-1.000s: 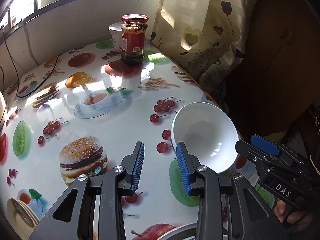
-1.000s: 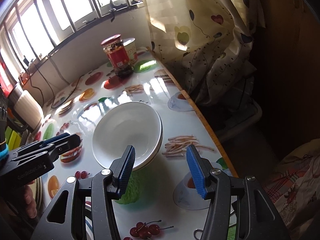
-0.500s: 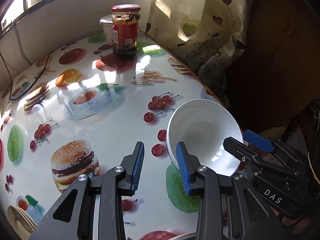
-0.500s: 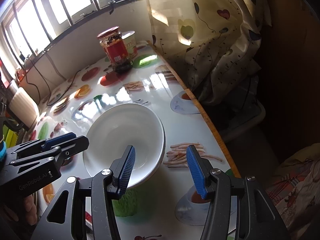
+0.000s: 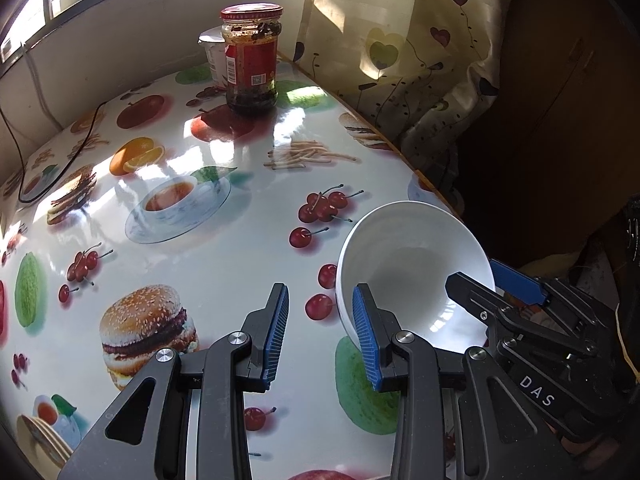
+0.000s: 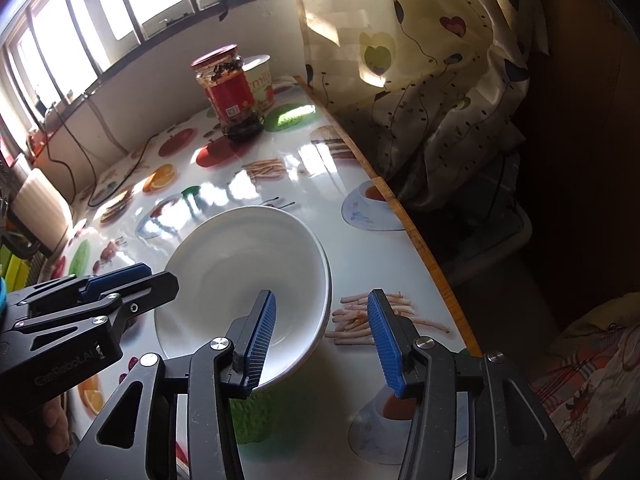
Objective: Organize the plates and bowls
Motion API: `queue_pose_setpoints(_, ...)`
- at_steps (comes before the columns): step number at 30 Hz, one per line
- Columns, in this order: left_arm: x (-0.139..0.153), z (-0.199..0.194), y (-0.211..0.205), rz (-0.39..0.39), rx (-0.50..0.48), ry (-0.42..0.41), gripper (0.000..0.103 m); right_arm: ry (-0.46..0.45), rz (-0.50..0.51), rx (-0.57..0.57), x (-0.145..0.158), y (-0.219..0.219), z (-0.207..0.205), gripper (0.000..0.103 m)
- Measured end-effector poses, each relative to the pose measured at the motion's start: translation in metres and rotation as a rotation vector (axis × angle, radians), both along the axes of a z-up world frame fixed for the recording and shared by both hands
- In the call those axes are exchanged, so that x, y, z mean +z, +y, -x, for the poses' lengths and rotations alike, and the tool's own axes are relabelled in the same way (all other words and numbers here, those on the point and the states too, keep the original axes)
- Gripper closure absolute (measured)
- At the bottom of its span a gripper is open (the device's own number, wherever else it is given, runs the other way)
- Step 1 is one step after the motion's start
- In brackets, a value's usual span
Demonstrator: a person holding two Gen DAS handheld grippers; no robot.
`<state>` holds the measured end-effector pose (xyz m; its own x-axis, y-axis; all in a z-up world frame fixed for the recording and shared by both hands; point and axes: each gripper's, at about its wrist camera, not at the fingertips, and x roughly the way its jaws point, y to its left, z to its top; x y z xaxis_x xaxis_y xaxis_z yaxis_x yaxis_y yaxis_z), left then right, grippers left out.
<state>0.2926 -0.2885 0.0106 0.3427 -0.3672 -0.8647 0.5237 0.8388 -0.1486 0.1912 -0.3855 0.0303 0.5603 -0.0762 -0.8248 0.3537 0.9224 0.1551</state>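
**Right jaws closing over the bowl's rim**

On the left, the left gripper (image 5: 320,287) had barely shifted from a second before. Its jaws stood part open with nothing between them, only the printed surface (image 5: 224,264) below. Its right finger was just beside the near left rim of the white bowl (image 5: 412,264), and I cannot tell whether it touched.

The bowl sat on the surface close to its right edge. A second earlier the right gripper (image 6: 320,294) had hung short of it. Now it had come forward and a little down. One finger was inside the bowl and the other outside, with the rim between them. The jaws were closing, but the outer pad was still clear of the rim, so nothing was gripped yet. To my eye this was the start of a pick-up, and the organizing itself had hardly begun.

The left wrist view showed the left jaws empty and the right gripper (image 5: 472,274) reaching over the bowl's far side. It gave a full look at the jar (image 5: 252,60) and the white tub (image 5: 212,56) at the back of the surface. It did not show how wide a gap remained at the rim.

The right wrist view showed that gap plainly. It also showed a second rim line along the bowl's (image 6: 244,272) right side, so there may have been two bowls nested. The left gripper (image 6: 158,276) sat at the bowl's left, with the person's fingers (image 6: 52,420) beneath it.
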Motion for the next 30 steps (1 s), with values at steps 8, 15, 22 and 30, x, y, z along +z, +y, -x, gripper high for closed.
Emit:
queue_pose_setpoints(8,-0.0014,-0.0006,-0.0037,-0.009,-0.003,-0.007,0.068,0.011,0.008,0.001,-0.0031,-0.0020,-0.0038,0.067)
queue_pose_setpoints(15,-0.0019,-0.0009,-0.0048,-0.016,-0.004,-0.024,0.077,0.014,0.009,-0.001,-0.0047,-0.0034,-0.0046,0.075)
queue_pose_setpoints(22,-0.0015,0.0001,-0.0071,-0.014,-0.014,-0.032,0.084,0.011,0.009,0.001,-0.0052,-0.0035,-0.0048,0.078)
queue_pose_setpoints(30,-0.0007,0.0011,-0.0092,-0.008,-0.021,-0.033,0.090,0.010,0.008,0.009,-0.0036,-0.0008,-0.0062,0.082)
